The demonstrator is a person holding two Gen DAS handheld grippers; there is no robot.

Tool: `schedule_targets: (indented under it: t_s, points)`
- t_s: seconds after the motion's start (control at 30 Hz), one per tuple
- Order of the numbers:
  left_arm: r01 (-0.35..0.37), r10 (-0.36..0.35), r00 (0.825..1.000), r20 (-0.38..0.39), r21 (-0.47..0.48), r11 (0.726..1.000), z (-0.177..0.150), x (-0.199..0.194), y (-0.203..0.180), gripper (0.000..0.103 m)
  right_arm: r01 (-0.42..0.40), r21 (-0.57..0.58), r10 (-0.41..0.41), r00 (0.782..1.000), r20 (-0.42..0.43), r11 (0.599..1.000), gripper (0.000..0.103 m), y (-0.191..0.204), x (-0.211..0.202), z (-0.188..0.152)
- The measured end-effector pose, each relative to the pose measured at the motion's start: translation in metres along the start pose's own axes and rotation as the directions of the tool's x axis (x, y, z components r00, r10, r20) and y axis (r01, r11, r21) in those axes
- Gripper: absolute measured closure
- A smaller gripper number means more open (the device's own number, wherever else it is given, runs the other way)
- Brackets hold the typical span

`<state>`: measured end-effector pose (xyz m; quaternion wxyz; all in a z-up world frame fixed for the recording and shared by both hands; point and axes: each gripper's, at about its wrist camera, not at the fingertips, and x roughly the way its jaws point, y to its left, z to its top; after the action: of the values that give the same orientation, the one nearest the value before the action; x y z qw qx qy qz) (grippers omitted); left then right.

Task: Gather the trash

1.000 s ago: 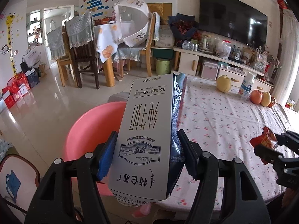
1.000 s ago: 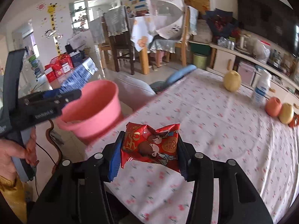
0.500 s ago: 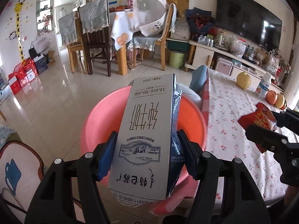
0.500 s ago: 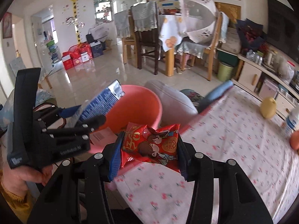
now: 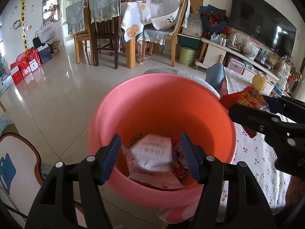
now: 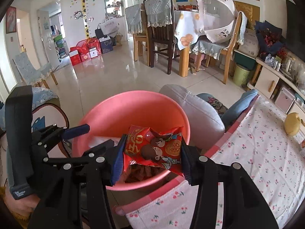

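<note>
**Red snack wrapper held over the pink basin, milk carton lying inside**

The red snack wrapper (image 6: 153,149) sits pinched between the blue pads of the right gripper (image 6: 152,155), crumpled, its cartoon print facing the camera. It hangs above the near rim of the pink plastic basin (image 5: 152,103), which stands just beyond the left edge of the cherry-print tablecloth (image 6: 257,152). In the left wrist view the same wrapper shows at the right, level with the basin's rim.

The left gripper (image 5: 150,158) hovers over the basin with its jaws spread and nothing between them. Below it, on the basin's floor, the white milk carton (image 5: 152,152) lies blurred among other wrappers.

A yellow fruit (image 6: 292,124) rests on the far part of the tablecloth. A grey cushion (image 6: 198,110) lies beside the basin on its far right.
</note>
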<state>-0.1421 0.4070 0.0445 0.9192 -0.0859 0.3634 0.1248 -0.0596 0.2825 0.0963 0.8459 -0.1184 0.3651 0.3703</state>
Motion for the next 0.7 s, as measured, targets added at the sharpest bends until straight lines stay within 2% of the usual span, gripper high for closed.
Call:
schedule_targets:
  t_s: [0.1,0.17,0.23,0.33,0.47,0.53,0.7]
  points:
    - [-0.008,0.008,1.0,-0.001,0.003,1.0,-0.004,0.004,0.002,0.038,-0.004,0.04,0.005,1.0,-0.009,0.999,0.037,-0.005,0.01,-0.001]
    - [0.0,0.0,1.0,0.009,0.012,1.0,-0.005,0.003,0.002,0.038,-0.024,0.087,0.023,1.0,0.002,0.996,0.032,-0.013,0.011,-0.004]
    - [0.0,0.0,1.0,0.011,0.015,1.0,-0.005,0.004,0.001,0.036,-0.011,0.116,0.009,1.0,0.016,0.993,0.02,-0.019,0.009,-0.008]
    - [0.005,-0.005,1.0,0.016,0.019,1.0,-0.005,0.004,-0.001,0.031,0.033,0.149,-0.037,0.999,0.02,0.988,0.015,-0.03,0.006,-0.016]
    - [-0.005,0.005,1.0,0.018,0.038,0.999,-0.007,0.005,-0.008,0.021,0.09,0.171,-0.094,0.995,0.015,0.981,0.014,-0.04,0.0,-0.024]
    - [-0.012,0.011,1.0,0.022,0.044,0.999,-0.008,0.005,-0.01,0.017,0.105,0.187,-0.109,0.994,0.011,0.977,0.01,-0.046,-0.003,-0.028]
    - [-0.031,0.029,0.999,0.026,0.066,0.997,-0.009,0.004,-0.018,0.009,0.117,0.211,-0.12,0.993,0.004,0.97,0.009,-0.057,-0.01,-0.038]
